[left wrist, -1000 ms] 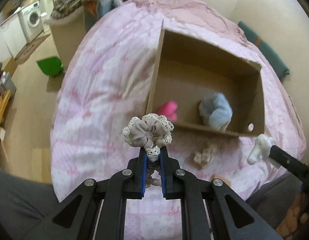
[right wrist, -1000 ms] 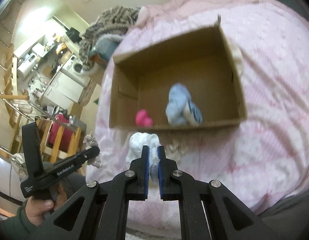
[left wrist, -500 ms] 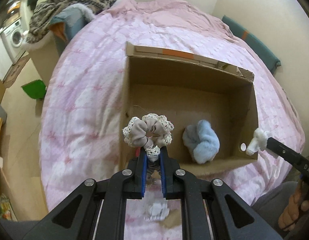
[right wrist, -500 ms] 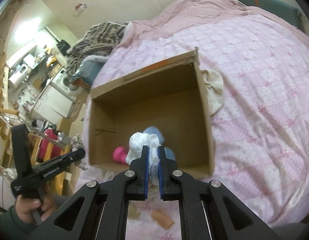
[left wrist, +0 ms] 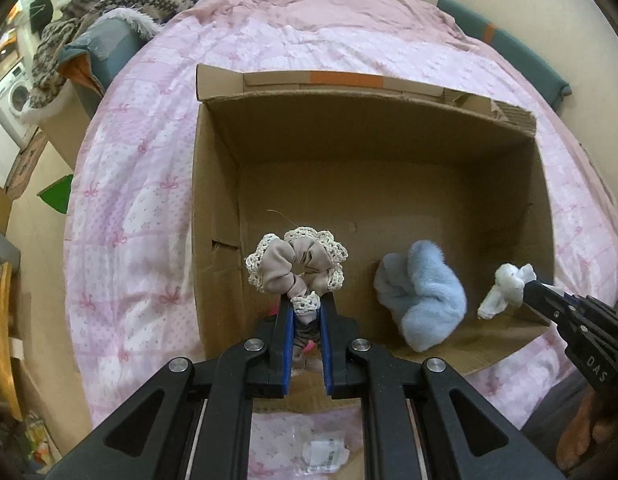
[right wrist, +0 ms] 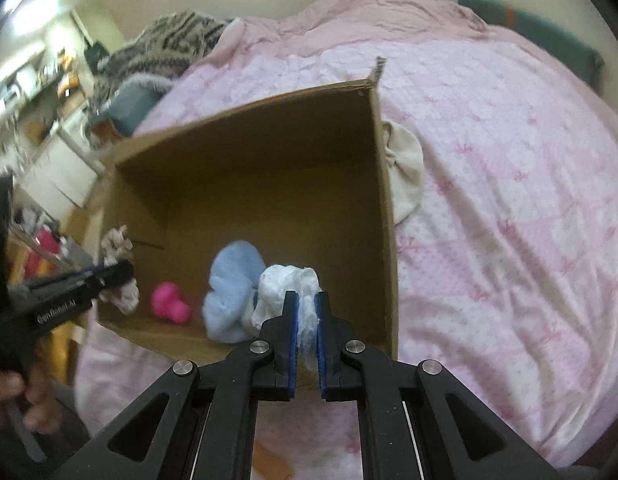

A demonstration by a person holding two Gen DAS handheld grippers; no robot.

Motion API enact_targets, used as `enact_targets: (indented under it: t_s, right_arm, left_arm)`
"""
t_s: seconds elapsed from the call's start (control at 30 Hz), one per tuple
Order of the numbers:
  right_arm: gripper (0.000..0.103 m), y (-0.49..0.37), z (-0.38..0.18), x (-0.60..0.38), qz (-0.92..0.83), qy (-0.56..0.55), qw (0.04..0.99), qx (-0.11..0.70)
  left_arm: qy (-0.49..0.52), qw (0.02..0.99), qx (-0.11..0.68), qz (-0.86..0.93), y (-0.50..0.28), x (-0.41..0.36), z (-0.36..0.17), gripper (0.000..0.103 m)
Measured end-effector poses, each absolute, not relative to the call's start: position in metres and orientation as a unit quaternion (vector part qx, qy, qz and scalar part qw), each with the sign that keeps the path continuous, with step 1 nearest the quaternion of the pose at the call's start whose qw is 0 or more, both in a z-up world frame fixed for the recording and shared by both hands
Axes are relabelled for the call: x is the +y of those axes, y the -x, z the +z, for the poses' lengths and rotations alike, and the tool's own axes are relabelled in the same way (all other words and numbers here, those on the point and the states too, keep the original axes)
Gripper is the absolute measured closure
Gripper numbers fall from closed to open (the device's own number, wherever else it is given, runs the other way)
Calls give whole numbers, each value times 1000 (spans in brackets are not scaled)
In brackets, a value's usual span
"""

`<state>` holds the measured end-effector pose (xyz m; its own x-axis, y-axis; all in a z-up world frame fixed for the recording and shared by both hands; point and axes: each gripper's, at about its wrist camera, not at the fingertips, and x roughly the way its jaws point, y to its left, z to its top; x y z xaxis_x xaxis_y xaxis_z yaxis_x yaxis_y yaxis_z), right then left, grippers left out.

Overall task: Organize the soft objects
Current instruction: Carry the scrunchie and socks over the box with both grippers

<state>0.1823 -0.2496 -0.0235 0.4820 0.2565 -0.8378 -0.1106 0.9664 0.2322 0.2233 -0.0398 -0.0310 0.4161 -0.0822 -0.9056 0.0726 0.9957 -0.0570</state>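
Both grippers have swung in over the open brown cardboard box (left wrist: pixel 213 184) since a second ago, when they hung short of its near wall above the pink patterned bedspread (left wrist: pixel 141 184).

A beige scrunchie with a cream lace edge (left wrist: pixel 296 264) is pinched in the left gripper (left wrist: pixel 305 320), whose jaws are nearly closed on its lower fold; most of it sticks out past the fingertips, over the box's near left part. A white fluffy scrunchie (right wrist: pixel 287 286) is clamped in the fully closed jaws of the right gripper (right wrist: pixel 307 320), over the near right part.

On the box floor lie a pale blue fluffy bundle (left wrist: pixel 423 300) between the two loads and a small bright pink soft item (right wrist: pixel 169 304) towards the left.

The step in hand looks like dropping both pieces in. Next, each gripper should open over bare cardboard and then lift clear. A cream cloth (right wrist: pixel 407 172) lies outside, against the right wall.
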Motion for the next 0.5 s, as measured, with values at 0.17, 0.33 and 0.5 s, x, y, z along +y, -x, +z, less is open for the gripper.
enact_targets:
  t_s: [0.17, 0.33, 0.5]
  right_arm:
    - [94, -185, -29, -243, 109, -57, 853, 508]
    - [94, -185, -34, -238, 113, -53, 846, 518]
    - [94, -186, -35, -237, 116, -55, 845, 520]
  left_arm:
    - [-9, 842, 538, -49, -225, -41, -38, 92]
    - [-5, 837, 545, -48, -226, -38, -47, 92]
    - [-7, 838, 543, -48, -225, -39, -46, 92]
